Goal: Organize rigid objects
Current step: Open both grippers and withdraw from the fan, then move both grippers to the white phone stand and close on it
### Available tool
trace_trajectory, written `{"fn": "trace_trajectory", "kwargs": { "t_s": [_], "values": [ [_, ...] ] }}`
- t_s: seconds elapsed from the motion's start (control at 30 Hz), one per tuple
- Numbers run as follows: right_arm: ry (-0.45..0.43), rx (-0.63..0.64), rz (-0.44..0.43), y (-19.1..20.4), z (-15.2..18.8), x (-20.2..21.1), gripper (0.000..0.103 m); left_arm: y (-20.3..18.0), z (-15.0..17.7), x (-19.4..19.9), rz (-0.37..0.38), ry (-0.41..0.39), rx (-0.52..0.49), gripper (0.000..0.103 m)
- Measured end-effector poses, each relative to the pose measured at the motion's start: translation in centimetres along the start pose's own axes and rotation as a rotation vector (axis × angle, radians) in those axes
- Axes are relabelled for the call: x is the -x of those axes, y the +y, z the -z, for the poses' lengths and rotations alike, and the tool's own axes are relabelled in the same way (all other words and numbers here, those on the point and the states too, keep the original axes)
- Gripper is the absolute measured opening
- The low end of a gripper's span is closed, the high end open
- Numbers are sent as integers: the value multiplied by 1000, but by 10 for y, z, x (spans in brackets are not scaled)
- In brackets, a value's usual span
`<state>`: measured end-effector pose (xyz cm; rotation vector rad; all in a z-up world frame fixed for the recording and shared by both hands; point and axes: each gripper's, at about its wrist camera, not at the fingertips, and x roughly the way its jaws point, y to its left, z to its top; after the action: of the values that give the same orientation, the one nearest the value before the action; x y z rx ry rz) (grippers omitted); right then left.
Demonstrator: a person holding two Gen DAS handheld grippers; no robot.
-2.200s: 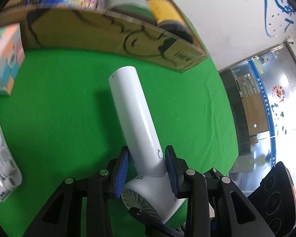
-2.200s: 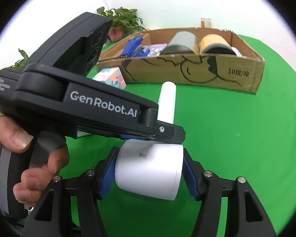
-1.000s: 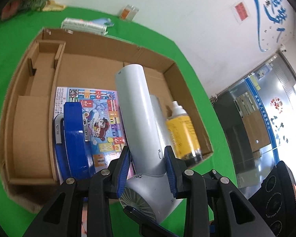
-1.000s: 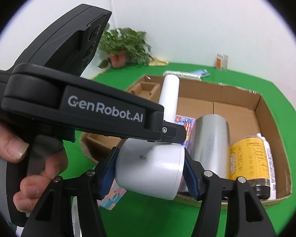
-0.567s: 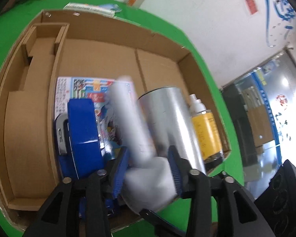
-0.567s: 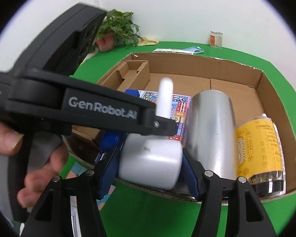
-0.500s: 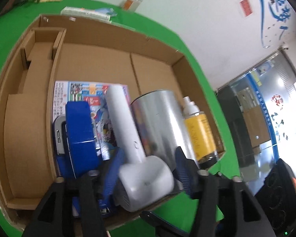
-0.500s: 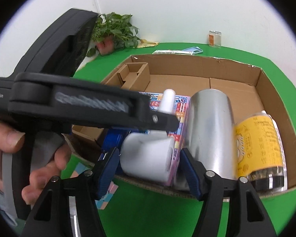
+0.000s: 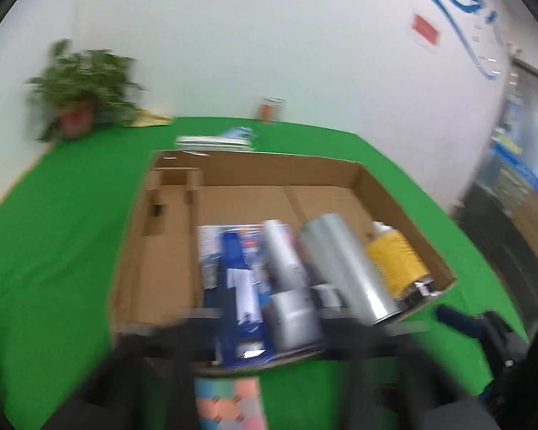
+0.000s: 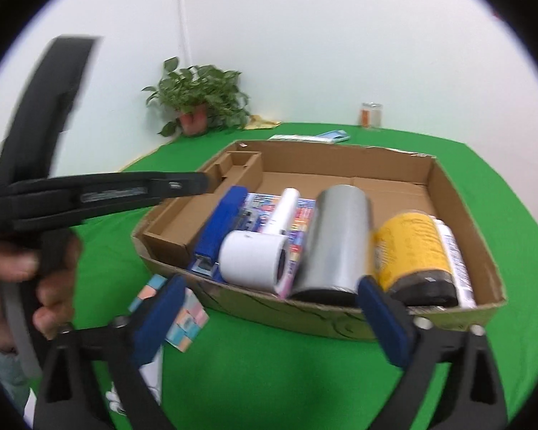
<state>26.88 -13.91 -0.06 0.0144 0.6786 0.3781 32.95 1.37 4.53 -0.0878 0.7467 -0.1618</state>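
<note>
Green tablecloth [image 10: 305, 376] holds a cardboard box [image 10: 340, 319]. Inside lies a white hair dryer [image 10: 254, 258], between blue stapler [image 10: 218, 229] and silver can [image 10: 333, 243]. Right gripper [image 10: 269, 322] gapes wide, empty; left gripper [image 9: 269, 340] too blurred to judge.

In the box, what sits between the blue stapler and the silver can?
The white hair dryer lies between the blue stapler and the silver can, on the colourful booklet. The right wrist view shows it clearly; the left wrist view is blurred.

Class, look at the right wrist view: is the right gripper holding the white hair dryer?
No: the right gripper is open and the hair dryer lies in the cardboard box.
</note>
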Motion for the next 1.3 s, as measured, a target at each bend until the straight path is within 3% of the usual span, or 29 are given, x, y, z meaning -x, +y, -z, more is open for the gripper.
{"fn": "trace_trajectory", "kwargs": {
  "t_s": [0.03, 0.1, 0.57, 0.63, 0.67, 0.7, 0.73, 0.8, 0.83, 0.87, 0.9, 0.93, 1.0, 1.1, 1.23, 1.3],
  "values": [
    [-8, -19, -3, -4, 2, 3, 103, 4, 6, 11, -30, -55, 28, 98],
    [-2, -62, -28, -10, 4, 4, 103, 8, 15, 24, -32, -105, 43, 102],
    [8, -38, -15, 4, 20, 16, 103, 40, 70, 76, -168, -64, 75, 102],
    [0, -38, -5, 5, 20, 17, 103, 38, 69, 82, -141, -74, 75, 90],
    [-2, -35, 0, 6, 20, 18, 103, 37, 70, 85, -124, -77, 79, 59],
    [-6, -32, 3, 7, 21, 20, 102, 36, 71, 86, -99, -60, 78, 13],
    [-8, -28, 2, 8, 22, 21, 102, 36, 72, 83, -91, -24, 75, 0],
    [4, -17, -27, 11, 24, 21, 102, 35, 73, 82, -83, -3, 81, 2],
    [13, -14, -46, 13, 25, 21, 102, 35, 76, 83, -59, 3, 84, 9],
    [19, -12, -55, 15, 27, 20, 102, 35, 78, 82, -45, 27, 86, 45],
    [28, -10, -63, 16, 28, 19, 102, 36, 81, 79, -42, 49, 93, 103],
    [47, -7, -83, 19, 31, 17, 102, 38, 86, 78, -34, 52, 109, 98],
    [92, -6, -135, 24, 36, 10, 102, 41, 95, 71, -23, 59, 123, 98],
    [139, 27, -190, 36, 46, 4, 102, 55, 114, 47, -40, 193, 172, 98],
    [208, 59, -280, 55, 61, -6, 102, 70, 144, 18, 57, 349, 298, 98],
    [244, 83, -317, 63, 69, -9, 102, 73, 159, 7, 68, 402, 336, 84]
  ]
}}
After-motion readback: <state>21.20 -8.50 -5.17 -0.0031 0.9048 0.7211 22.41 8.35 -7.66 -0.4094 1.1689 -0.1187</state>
